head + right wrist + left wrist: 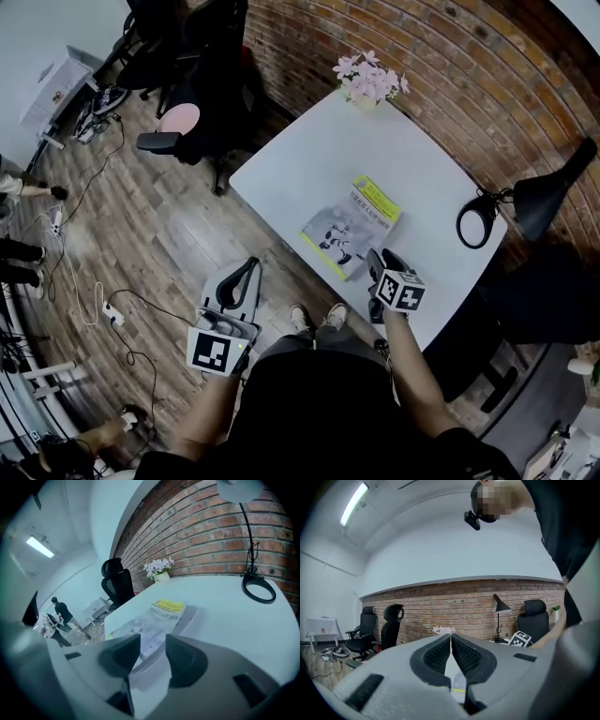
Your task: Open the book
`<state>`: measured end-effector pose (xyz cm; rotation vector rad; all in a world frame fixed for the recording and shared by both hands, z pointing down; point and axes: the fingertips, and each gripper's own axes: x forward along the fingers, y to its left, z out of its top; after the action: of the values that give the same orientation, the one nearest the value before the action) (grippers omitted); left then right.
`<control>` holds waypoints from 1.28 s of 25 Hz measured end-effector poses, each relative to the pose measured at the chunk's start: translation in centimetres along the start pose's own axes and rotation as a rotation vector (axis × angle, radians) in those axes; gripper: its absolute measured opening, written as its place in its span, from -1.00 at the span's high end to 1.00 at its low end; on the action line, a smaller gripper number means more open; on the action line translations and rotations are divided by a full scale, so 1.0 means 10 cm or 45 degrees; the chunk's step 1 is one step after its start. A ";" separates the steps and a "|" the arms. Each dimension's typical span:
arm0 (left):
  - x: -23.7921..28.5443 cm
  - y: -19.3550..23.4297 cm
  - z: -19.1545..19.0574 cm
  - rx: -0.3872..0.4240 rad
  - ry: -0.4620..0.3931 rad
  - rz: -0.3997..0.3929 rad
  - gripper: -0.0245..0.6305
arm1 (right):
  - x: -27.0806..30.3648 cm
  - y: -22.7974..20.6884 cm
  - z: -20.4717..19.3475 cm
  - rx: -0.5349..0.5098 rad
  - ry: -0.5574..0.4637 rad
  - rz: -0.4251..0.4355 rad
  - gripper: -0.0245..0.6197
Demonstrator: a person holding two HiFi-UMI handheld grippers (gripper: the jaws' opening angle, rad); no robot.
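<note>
head view: book [352, 225] closed, flat on table [300, 159] near its front edge; long axis runs lower-left to upper-right, yellow band at far end. right gripper [377, 259] at the book's near corner; left gripper [246, 272] off the table.
left gripper view: jaws together, empty.
right gripper view: jaws apart, the book's near edge ahead between them, nothing pinched.
step: approach to the cover.
next: likely catch the cover alone, then lift it.
</note>
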<state>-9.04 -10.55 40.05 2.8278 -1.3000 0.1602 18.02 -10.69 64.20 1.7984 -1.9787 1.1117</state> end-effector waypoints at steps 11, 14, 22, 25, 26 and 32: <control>-0.02 0.04 -0.07 0.003 0.047 0.055 0.83 | 0.34 -0.10 -0.44 0.222 0.191 0.021 0.32; -0.02 0.05 -0.09 -0.002 0.059 0.068 0.83 | 0.36 -0.07 -0.40 0.309 0.171 0.045 0.34; -0.01 0.05 -0.13 -0.020 0.072 0.071 0.83 | 0.28 -0.09 -0.32 0.335 0.119 0.069 0.70; 0.02 0.03 -0.15 -0.026 0.076 0.063 0.83 | 0.27 -0.07 -0.29 0.369 0.098 0.115 0.74; 0.03 0.02 -0.16 -0.027 0.077 0.060 0.83 | 0.25 -0.05 -0.27 0.384 0.082 0.138 0.76; 0.06 0.01 -0.17 -0.033 0.073 0.056 0.83 | 0.21 0.07 -0.11 0.321 -0.008 0.236 0.80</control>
<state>-8.89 -10.99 41.84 2.7531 -1.3431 0.2223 16.58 -11.55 65.94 1.7607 -2.1252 1.4738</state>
